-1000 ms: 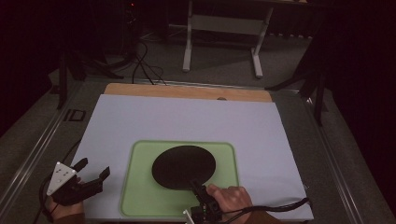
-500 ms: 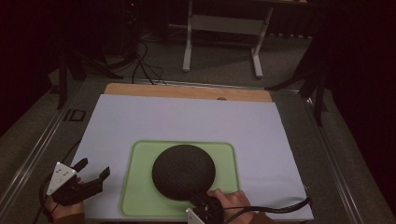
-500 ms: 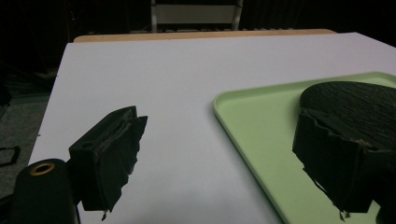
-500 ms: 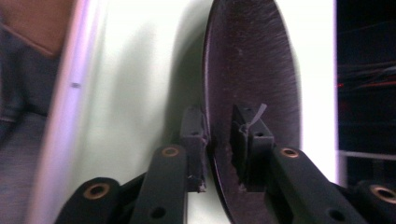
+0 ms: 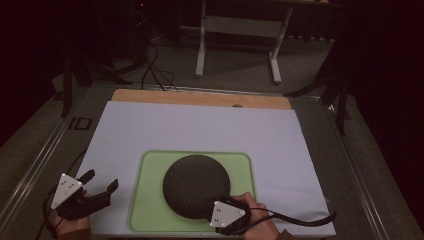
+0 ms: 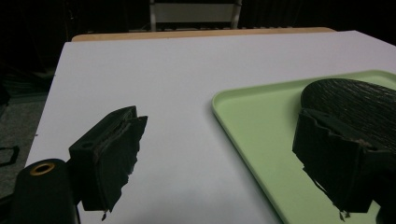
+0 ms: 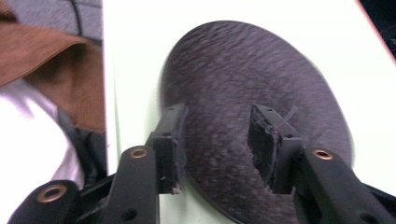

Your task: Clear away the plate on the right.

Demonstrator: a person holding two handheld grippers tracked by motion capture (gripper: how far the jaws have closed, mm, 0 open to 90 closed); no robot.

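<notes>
A round black textured plate (image 5: 196, 186) lies on a pale green tray (image 5: 150, 200) near the table's front edge. My right gripper (image 5: 218, 204) is at the plate's front right rim, held by a hand. In the right gripper view its jaws (image 7: 217, 116) stand apart over the plate (image 7: 261, 70), gripping nothing, and the picture is blurred. My left gripper (image 5: 102, 180) hovers left of the tray, open and empty. Seen from the left gripper (image 6: 219, 126), the tray (image 6: 252, 116) and the plate (image 6: 355, 98) lie to the right.
A white sheet (image 5: 200, 130) covers the table, with a wooden strip (image 5: 200, 98) along its far edge. Beyond it stand a metal-legged frame (image 5: 240, 25) and floor cables (image 5: 155, 70). A brown sleeve (image 7: 56, 65) is beside the tray (image 7: 130, 70).
The plate's outline has spread toward the tray's front. My right hand and gripper have drawn back toward the table's front edge. The left gripper has stayed put.
</notes>
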